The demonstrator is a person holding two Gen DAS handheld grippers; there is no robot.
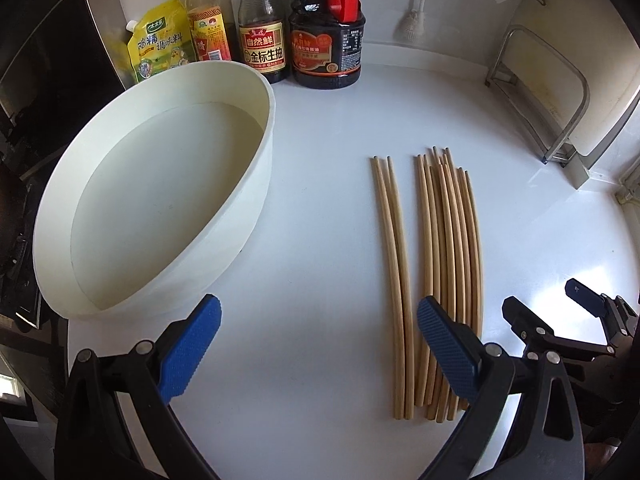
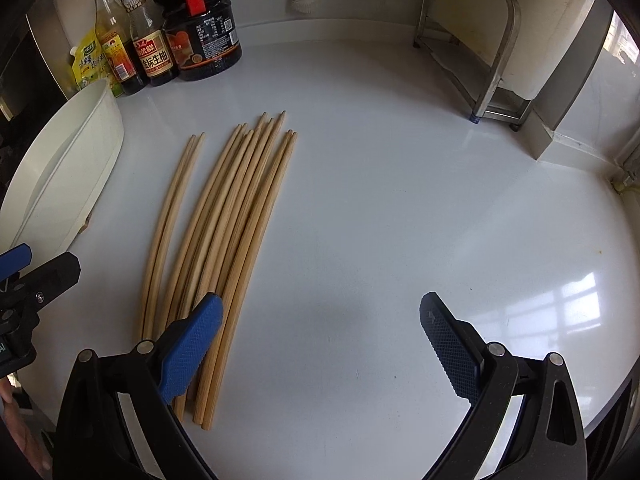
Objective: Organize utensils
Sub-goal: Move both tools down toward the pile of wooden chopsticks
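Several wooden chopsticks (image 1: 450, 264) lie side by side on the white counter, with a pair (image 1: 394, 280) set slightly apart to their left. They also show in the right wrist view as the bundle (image 2: 236, 232) and the pair (image 2: 168, 232). A white oval tub (image 1: 160, 208) stands empty to the left, its edge in the right wrist view (image 2: 68, 168). My left gripper (image 1: 320, 344) is open and empty, near the chopsticks' near ends. My right gripper (image 2: 320, 344) is open and empty, right of the bundle; it shows in the left wrist view (image 1: 560, 304).
Sauce bottles (image 1: 264, 28) and a yellow seasoning pouch (image 1: 160, 44) stand at the back left. A metal rack (image 2: 476, 52) stands at the back right by the wall. A dark stove (image 1: 24, 152) borders the counter on the left.
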